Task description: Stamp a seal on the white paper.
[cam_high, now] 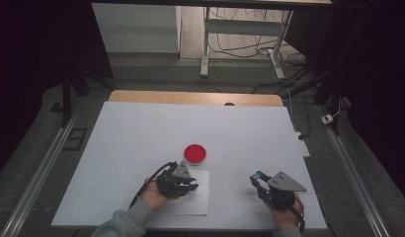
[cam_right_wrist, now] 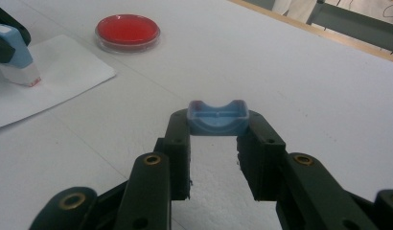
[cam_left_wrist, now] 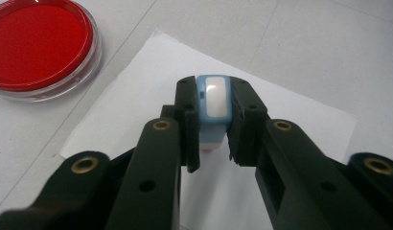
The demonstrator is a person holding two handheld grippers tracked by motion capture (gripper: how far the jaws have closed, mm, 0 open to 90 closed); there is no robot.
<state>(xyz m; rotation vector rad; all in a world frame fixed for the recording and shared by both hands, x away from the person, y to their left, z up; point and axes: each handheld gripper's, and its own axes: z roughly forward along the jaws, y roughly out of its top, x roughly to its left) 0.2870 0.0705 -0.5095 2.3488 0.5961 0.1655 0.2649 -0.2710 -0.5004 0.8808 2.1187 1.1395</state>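
red ink pad (cam_high: 195, 153) just beyond paper sheet (cam_high: 198, 200), open tabletop (cam_high: 141, 133) elsewhere

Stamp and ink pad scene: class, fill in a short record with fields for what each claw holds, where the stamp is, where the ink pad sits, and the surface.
left claw: shut on the blue stamp
stamp position: upright, its lower end on or just above the white paper sheet, cannot tell if touching
right claw: shut on the blue stamp cap, held apart from the stamp
red ink pad: round, lid off, on the table just beyond the paper
surface: white table
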